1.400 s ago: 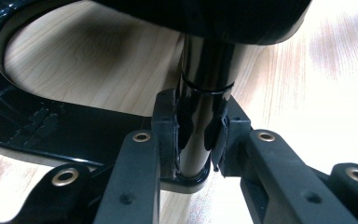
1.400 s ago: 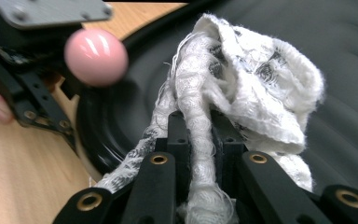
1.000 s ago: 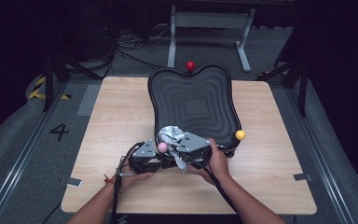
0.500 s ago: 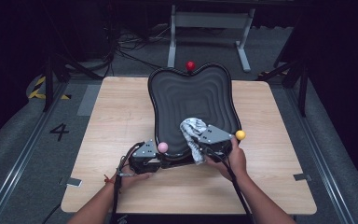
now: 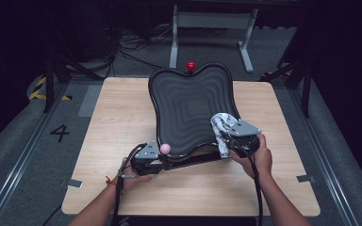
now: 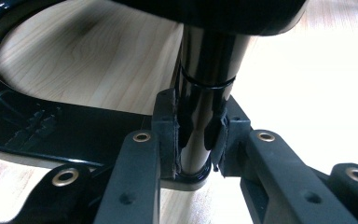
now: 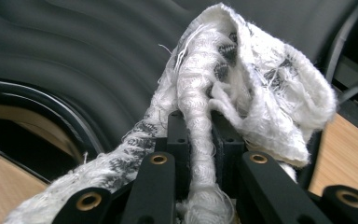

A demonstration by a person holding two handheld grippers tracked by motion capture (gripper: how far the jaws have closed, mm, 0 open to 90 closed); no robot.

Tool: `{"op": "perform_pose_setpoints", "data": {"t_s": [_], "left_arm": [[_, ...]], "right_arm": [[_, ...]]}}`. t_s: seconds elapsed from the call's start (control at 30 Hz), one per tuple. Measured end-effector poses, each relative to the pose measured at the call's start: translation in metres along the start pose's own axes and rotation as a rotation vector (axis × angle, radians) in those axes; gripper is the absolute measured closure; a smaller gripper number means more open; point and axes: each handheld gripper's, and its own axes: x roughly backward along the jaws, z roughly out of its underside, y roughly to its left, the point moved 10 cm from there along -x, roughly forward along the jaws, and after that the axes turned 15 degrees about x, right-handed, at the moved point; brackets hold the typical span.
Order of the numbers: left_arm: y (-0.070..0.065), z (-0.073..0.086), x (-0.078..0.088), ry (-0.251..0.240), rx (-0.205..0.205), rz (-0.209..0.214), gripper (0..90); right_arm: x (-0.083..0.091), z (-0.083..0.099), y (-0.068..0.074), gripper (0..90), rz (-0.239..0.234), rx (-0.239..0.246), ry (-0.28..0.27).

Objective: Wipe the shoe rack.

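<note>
The left gripper clamps a glossy black post under the tray's near left corner, beside a pink knob. The right gripper pinches a frayed white cloth, pressed on the black tray at its near right edge. The tray is lobed, with rippled concentric ridges. A red knob tops its far rim above the wooden table.

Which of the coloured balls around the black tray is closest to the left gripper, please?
The pink ball, at the tray's near-left corner, right beside the left gripper. The red ball sits at the tray's far edge, well away from it.
</note>
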Motion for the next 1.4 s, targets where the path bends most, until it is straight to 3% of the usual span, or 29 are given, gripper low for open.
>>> {"op": "perform_pose_setpoints", "data": {"t_s": [0.13,0.23,0.47,0.93,1.4], "left_arm": [[0.0,0.0,0.0,0.001,-0.002,0.002,74.2],[0.0,0.0,0.0,0.002,-0.004,0.003,74.3],[0.0,0.0,-0.001,0.004,-0.005,0.006,74.2],[0.0,0.0,0.0,0.01,-0.005,0.011,74.2],[0.0,0.0,-0.001,0.007,0.0,0.015,74.2]], "right_arm": [[0.002,0.008,-0.011,80.6,0.025,-0.01,0.017],[0.002,0.01,-0.014,80.5,0.013,-0.032,0.014],[-0.002,-0.001,-0.013,80.5,0.005,-0.044,-0.003],[-0.02,-0.05,0.024,80.5,-0.078,0.045,-0.06],[-0.036,-0.098,0.07,80.1,-0.174,0.137,-0.138]]}}
